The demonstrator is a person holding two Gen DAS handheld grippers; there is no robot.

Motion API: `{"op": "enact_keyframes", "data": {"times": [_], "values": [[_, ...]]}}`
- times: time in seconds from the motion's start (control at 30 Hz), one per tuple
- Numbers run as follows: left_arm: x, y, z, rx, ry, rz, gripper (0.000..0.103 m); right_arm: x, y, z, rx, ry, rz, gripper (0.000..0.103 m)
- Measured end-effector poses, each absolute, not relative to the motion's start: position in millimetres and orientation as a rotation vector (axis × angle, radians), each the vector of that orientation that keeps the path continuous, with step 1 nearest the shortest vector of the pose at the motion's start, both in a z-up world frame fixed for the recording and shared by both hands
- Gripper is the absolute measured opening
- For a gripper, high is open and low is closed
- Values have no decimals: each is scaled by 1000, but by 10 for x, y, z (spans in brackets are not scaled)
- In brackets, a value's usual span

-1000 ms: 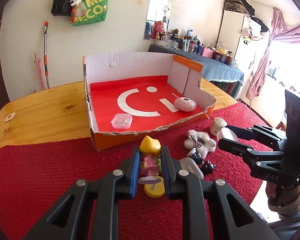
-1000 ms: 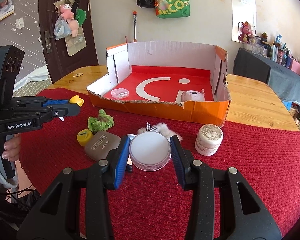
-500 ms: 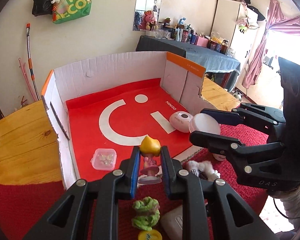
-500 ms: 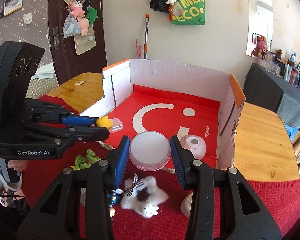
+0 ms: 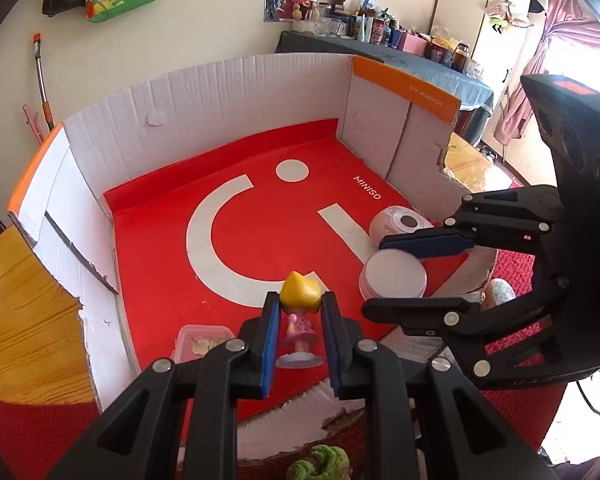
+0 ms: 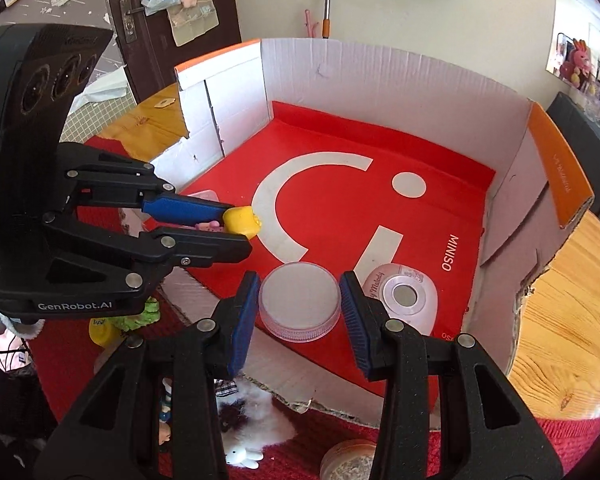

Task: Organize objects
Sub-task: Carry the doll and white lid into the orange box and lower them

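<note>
Left wrist: figurine now over cardboard box.

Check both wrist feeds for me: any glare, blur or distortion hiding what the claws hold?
Left wrist view: sharp, strong fisheye bending of the box walls, window blown out at right; figurine clear. Right wrist view: sharp, evenly lit, dark corners; round case clear.

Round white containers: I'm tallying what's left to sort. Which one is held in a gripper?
The flat round case, clamped in the right gripper over the box; the oval case lies loose inside, the speckled jar outside.
</note>
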State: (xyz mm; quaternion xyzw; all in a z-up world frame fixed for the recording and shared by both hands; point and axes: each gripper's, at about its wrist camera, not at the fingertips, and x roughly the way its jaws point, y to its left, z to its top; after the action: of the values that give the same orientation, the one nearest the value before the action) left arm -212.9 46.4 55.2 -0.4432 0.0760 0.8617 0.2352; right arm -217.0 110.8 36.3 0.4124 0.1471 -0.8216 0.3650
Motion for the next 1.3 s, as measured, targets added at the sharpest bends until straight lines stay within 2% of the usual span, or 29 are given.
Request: {"op": "enact_keyframes", "data": {"times": [1.3], "values": [[-2228, 494, 304, -1297, 222, 2306, 21, -2445, 872, 216, 1224, 561, -1889, 40]]}}
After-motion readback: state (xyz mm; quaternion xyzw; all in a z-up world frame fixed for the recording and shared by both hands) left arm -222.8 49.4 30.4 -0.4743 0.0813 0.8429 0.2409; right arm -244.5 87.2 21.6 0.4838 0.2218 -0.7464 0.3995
